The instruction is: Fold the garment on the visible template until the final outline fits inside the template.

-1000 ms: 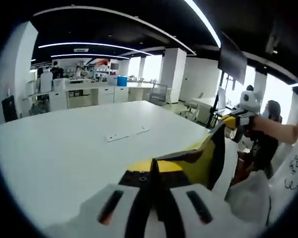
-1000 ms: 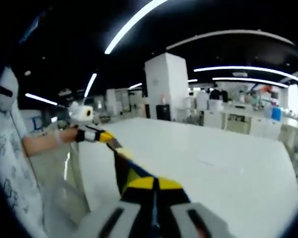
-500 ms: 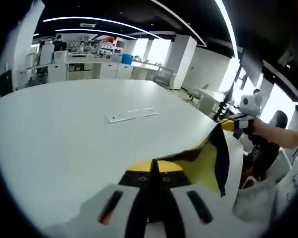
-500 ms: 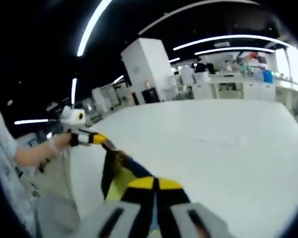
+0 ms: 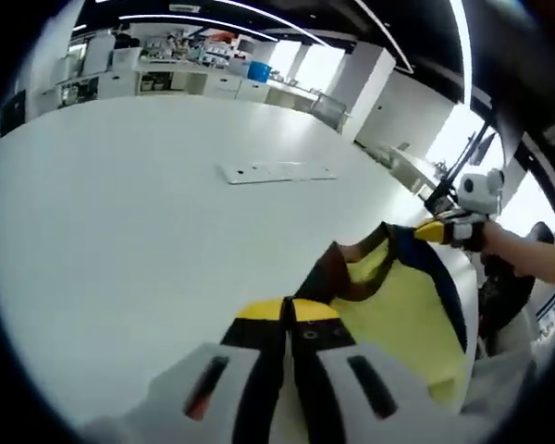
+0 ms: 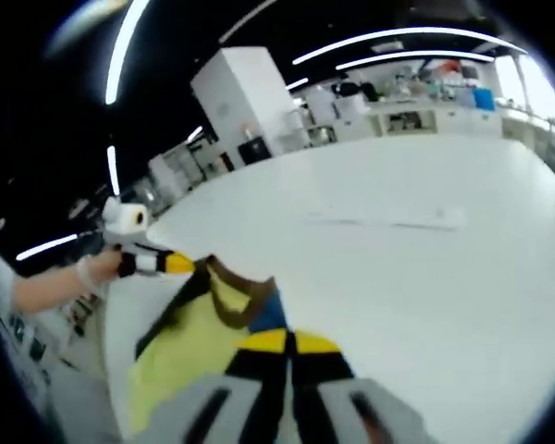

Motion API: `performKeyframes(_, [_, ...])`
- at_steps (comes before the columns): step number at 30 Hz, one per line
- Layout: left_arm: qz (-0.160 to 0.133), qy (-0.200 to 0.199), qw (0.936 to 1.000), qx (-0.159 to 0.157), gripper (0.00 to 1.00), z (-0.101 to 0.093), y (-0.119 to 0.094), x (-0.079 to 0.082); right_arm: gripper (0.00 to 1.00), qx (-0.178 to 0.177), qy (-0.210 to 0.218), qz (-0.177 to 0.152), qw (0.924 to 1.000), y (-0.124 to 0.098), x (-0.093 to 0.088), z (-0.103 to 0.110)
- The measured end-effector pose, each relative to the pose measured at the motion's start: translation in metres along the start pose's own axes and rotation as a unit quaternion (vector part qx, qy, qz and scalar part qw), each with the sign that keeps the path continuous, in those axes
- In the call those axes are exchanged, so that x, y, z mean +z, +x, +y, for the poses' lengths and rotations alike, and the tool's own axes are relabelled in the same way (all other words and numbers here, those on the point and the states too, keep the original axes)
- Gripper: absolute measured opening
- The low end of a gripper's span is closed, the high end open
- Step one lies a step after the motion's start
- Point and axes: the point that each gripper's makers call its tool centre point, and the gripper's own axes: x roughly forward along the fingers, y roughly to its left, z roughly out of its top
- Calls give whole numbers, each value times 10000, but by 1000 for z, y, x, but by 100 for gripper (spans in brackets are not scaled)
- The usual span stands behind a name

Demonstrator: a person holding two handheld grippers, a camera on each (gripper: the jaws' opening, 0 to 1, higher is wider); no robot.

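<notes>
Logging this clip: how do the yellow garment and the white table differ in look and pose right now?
The garment is yellow with dark and blue trim; the table is plain white. The garment hangs stretched between the left gripper and right gripper, its cloth sagging, whereas the table lies flat and broad beneath. The garment covers little; the table spreads across both views. Shared: both show in each gripper view.

Lit brightly from long white ceiling light strips (image 5: 203,18), with pale daylight glaring through windows (image 5: 319,67) at the far end. Glossy white table (image 5: 120,203) near washed out, shadows faint. Strong fisheye bending at edges. Right gripper view blurred throughout, smeared.
</notes>
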Motion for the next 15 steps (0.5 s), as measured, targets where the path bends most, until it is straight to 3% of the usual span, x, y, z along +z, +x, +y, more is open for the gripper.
performKeyframes(9, [-2, -272, 9992, 291, 0, 35, 27, 1, 0, -261, 100, 115, 9995, 31, -10, -30])
performKeyframes(15, [81, -244, 9990, 377, 0, 31, 30, -4, 0, -416, 94, 25, 9991, 38, -6, -38])
